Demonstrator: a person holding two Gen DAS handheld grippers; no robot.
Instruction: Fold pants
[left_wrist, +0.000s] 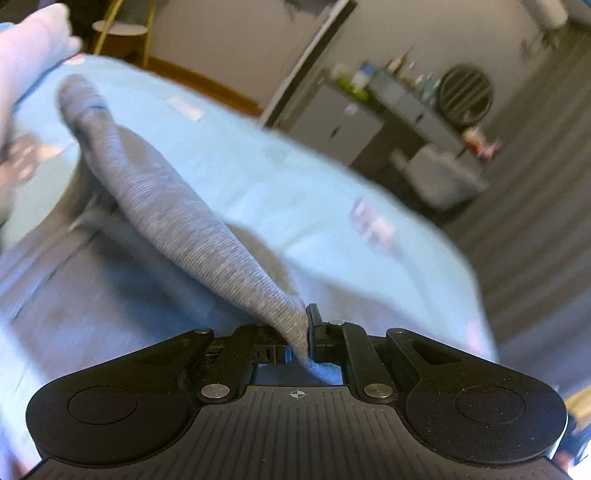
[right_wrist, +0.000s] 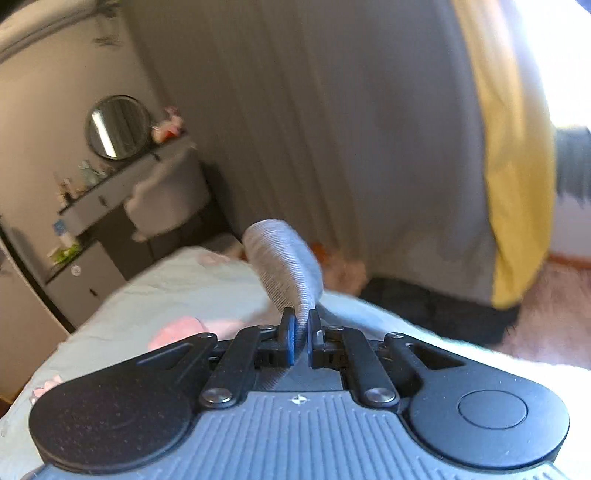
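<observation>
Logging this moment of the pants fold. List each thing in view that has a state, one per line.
Left gripper: shut on the pants.
Right gripper: shut on the pants.
Pants: grey, pinched by both grippers, the gripped part lifted and stretched, the rest lying on the bed.
Bed: covered in a light blue sheet, pants partly on it.
Mirror: upright on the dresser.

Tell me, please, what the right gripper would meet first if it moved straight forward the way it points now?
Beyond the grey pants that the right gripper clamps, it would probably meet the grey curtain hanging past the edge of the bed. Depth is unclear in this blurred view.
</observation>
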